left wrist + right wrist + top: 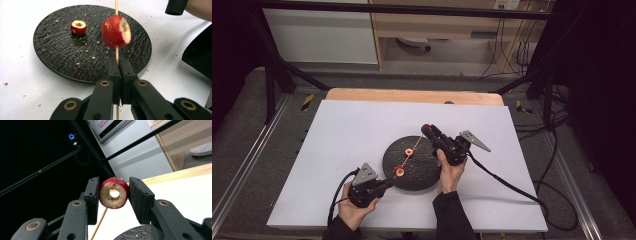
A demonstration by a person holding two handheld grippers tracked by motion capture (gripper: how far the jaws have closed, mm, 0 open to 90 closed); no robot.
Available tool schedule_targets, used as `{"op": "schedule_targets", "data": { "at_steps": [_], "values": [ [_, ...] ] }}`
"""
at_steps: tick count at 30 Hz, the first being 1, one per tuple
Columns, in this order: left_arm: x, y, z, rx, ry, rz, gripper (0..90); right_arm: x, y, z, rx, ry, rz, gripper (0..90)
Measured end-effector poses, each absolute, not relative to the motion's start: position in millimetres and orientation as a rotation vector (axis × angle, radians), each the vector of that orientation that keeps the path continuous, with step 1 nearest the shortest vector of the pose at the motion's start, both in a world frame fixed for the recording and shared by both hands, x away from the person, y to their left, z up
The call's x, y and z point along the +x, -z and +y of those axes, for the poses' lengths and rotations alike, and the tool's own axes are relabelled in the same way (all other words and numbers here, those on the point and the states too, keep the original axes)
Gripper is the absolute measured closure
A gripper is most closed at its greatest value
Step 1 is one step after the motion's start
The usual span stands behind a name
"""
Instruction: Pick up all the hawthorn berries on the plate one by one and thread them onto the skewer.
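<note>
Left gripper (119, 68) squeezed tight shut on a thin wooden skewer (116, 53), low on the stick. Held in the left hand (354, 205), near the front of the white table (337, 130). Skewer pointing up and away over a round black plate (57, 50), bumpy on top.

One red cored fruit (116, 31) (maybe a hawthorn berry) stuck on the skewer, just above the shut jaws. Pale inside, with a hole scooped out at one end. From the high view, seen as a small red ring (399, 171) over the near edge of the plate (412, 177), with the left gripper (384, 184) just beside it.

A second cored piece (78, 27) lying on the plate, cut side up, apart from the skewer. In the high view a small ring (409, 151) sits about there, right along the line of the stick. Little crumbs scattered over the plate and on the table around it.

Right gripper (113, 192) closed on a third red fruit (114, 193), one pad pressing each side. Hole going straight through the middle, like a tiny doughnut. Held up in the air above the far side of the plate by the right hand (449, 172). Right gripper (428, 130) tilted up and away in the high view. Skewer tip (100, 222) just below the held fruit, not yet in the hole.
</note>
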State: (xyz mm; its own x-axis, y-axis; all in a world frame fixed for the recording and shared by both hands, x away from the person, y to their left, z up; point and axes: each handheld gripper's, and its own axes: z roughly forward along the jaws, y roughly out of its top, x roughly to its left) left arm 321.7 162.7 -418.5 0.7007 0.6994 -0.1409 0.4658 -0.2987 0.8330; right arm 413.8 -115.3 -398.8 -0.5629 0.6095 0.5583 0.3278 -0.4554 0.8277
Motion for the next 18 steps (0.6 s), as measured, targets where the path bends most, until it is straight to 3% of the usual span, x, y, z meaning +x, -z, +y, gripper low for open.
{"op": "schedule_targets", "data": {
  "at_steps": [18],
  "values": [
    [330,409,145,1.916,-0.332,0.917,88.6,410,402,-112,1.368,-2.163,1.547,62.1]
  ]
}}
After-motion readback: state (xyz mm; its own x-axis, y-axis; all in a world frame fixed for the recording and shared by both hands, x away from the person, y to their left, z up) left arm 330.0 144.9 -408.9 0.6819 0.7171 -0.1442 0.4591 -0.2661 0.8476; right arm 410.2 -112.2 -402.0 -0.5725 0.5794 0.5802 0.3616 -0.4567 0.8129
